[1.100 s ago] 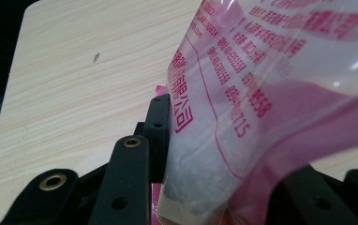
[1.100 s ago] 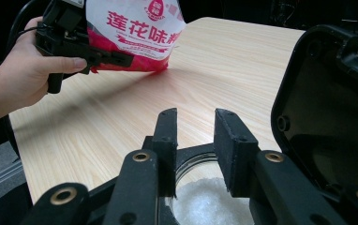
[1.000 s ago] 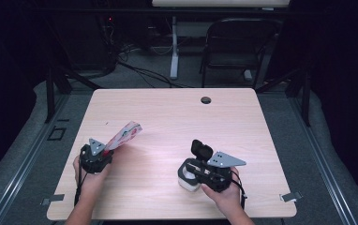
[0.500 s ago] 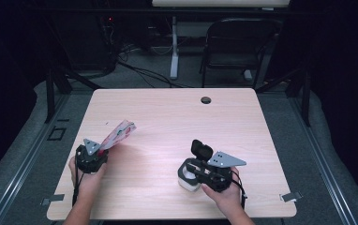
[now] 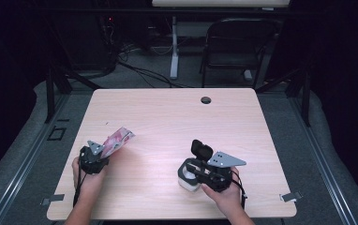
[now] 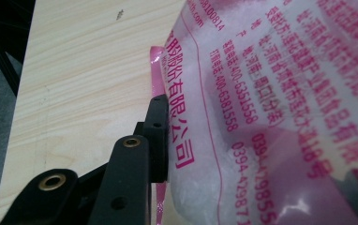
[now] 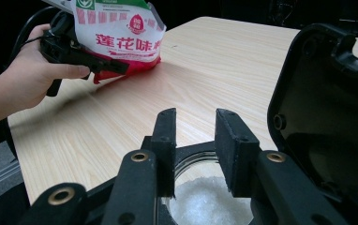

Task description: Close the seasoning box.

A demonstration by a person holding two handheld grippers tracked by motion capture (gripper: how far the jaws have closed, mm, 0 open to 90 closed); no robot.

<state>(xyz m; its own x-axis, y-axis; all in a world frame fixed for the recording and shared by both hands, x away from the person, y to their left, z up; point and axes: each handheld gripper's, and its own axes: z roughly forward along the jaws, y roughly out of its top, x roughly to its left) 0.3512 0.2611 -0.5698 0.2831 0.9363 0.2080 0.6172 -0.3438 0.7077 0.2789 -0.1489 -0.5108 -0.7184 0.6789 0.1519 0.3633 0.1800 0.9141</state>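
Note:
A pink-and-white plastic bag (image 5: 119, 139) of white granules with red print is held over the table's left front, tilted up to the right, and my left gripper (image 5: 103, 151) is shut on its lower end. In the left gripper view one black jaw presses the bag (image 6: 271, 93) while the other is a dim shape behind the plastic. My right gripper (image 5: 197, 171) holds a glass jar (image 5: 186, 180) at the front right. The jar's black flip lid (image 5: 200, 149) stands open. White granules (image 7: 205, 204) lie inside the jar, below the close-set fingers (image 7: 165, 140).
The wooden table (image 5: 167, 117) has a round cable hole (image 5: 206, 100) near its far edge. A black chair (image 5: 238, 47) and cables stand on the floor beyond. From the right gripper view, the other hand (image 7: 22, 79) and the bag (image 7: 121, 28) sit to the far left.
The left gripper has shifted slightly with the bag, which now hangs a little lower. The right gripper and the jar have not moved.

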